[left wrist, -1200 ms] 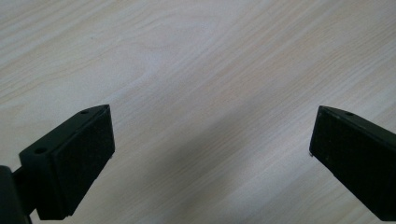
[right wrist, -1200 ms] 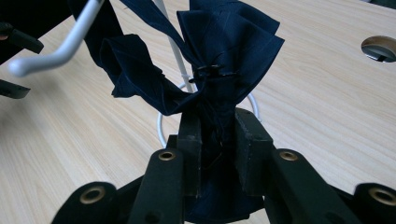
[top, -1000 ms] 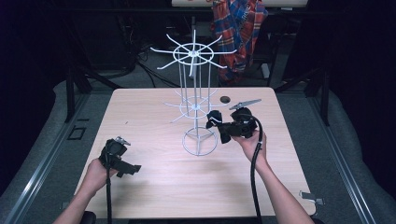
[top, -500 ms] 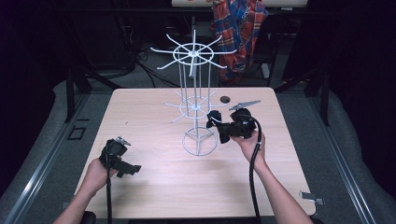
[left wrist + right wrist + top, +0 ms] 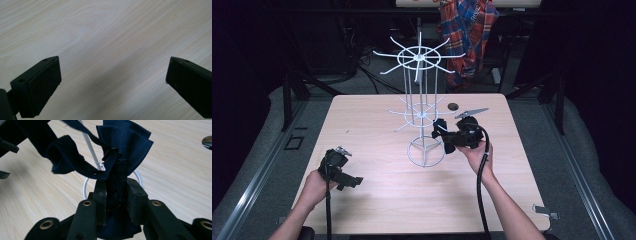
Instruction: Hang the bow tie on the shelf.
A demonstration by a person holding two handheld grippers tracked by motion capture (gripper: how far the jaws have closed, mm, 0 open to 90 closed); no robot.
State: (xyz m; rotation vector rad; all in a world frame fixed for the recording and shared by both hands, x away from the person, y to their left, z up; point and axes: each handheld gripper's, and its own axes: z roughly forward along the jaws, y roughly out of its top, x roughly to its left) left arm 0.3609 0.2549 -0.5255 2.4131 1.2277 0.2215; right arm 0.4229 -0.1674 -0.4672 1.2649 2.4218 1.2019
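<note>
Our right tongs (image 5: 113, 195) pinch the soft, floppy dark bow tie (image 5: 120, 150) at its knot, beside the wire rack (image 5: 424, 117); left tongs (image 5: 112, 82) spread.

White wire rack (image 5: 420, 107) stands mid-tabletop (image 5: 377, 200).
Right hand-held gripper (image 5: 443, 136) beside its base ring; left hand-held gripper (image 5: 353, 181) near the front-left edge.

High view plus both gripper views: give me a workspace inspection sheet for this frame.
Surface: pale wood table, bare around the left tongs.
Job's things: white wire rack standing mid-table; dark blue cloth bunched beside its ring base.
Clutter: small dark round item behind the rack.
Grippers: left tongs open over bare wood; right tongs shut on the cloth.
Cables: black cable trailing from the right tongs along the forearm.
Surroundings: plaid garment hanging beyond the table, dark room.
</note>
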